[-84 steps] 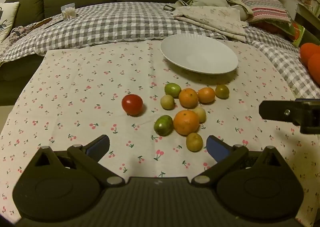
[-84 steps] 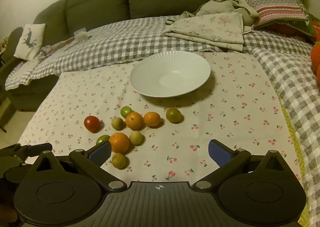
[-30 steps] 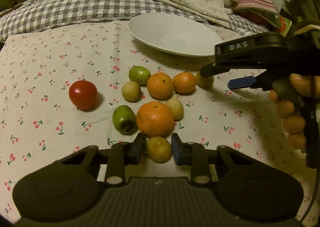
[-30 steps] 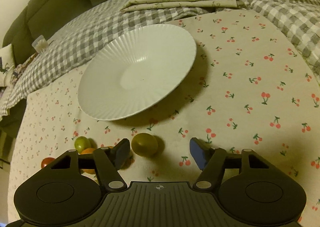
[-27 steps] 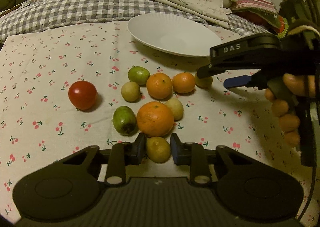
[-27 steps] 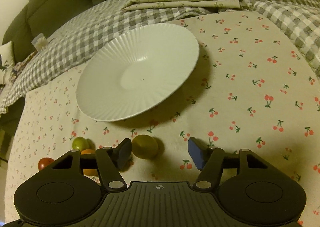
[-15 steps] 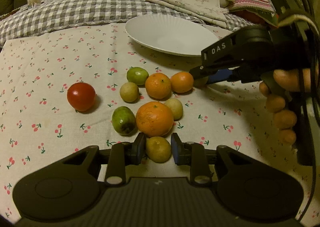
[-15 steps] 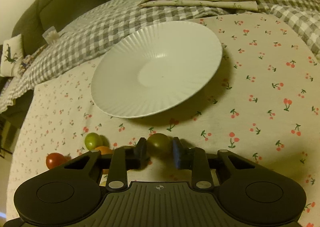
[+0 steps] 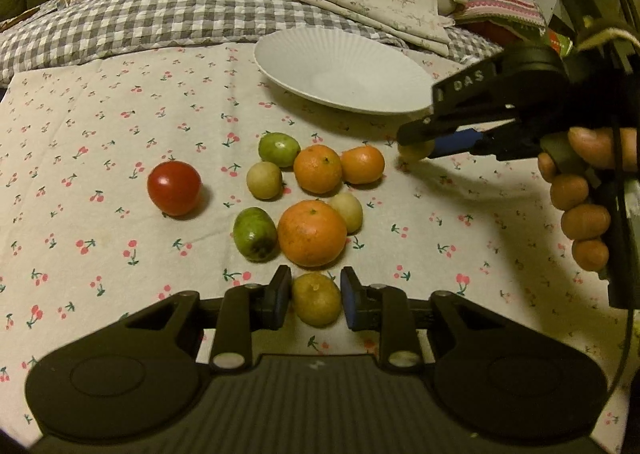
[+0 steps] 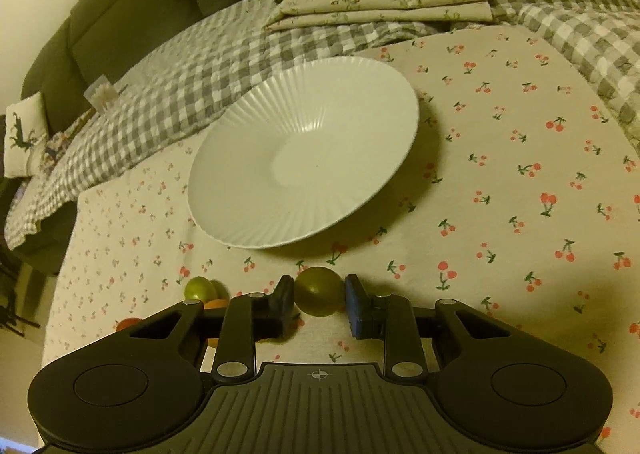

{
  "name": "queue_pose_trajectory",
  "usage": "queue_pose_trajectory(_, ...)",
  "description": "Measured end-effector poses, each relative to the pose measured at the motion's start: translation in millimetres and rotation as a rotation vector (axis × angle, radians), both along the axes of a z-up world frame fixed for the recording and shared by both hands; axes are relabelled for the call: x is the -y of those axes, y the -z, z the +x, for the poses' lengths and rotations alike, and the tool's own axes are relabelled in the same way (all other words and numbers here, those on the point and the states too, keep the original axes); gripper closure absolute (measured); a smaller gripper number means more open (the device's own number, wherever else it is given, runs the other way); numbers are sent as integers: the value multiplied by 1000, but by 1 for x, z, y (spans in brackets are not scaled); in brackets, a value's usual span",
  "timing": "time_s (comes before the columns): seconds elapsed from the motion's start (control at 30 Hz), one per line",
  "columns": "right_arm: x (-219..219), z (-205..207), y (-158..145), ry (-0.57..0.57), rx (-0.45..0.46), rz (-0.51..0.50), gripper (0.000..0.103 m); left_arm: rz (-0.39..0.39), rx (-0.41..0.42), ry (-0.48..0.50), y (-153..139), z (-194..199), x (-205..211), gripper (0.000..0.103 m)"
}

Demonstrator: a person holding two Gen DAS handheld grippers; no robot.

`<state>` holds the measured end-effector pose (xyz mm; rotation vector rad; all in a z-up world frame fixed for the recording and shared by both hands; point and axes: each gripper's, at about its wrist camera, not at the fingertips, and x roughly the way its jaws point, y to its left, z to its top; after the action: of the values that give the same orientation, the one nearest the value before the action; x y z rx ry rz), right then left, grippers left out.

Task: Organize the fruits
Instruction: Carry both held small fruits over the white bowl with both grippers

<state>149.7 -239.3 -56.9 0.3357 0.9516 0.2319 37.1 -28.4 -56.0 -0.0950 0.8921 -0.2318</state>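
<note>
Your left gripper (image 9: 314, 296) pinches a yellow fruit (image 9: 316, 298). Your right gripper (image 10: 318, 294) clamps an olive-green fruit (image 10: 319, 292) beside the plate (image 10: 256, 213).

Only readable text: pale letters "DAS" on the black side of the right gripper (image 9: 430, 141), seen in the left wrist view; nothing else legible.

A cherry-print cloth (image 9: 100, 125) carries a white plate (image 9: 344, 69) at one o'clock, a tomato (image 9: 174, 187) at nine, oranges (image 9: 312, 232) centre.
</note>
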Motion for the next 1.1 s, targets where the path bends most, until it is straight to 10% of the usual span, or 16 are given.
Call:
queue_pose_trajectory(0.53, 21, 17, -29, 36, 103, -3, 77, -13, 162, -13, -51, 69, -4, 78)
queue_pose_trajectory(1.1, 12, 63, -13, -12, 161, -39, 77, 48, 199, 58, -15, 175, 32, 78)
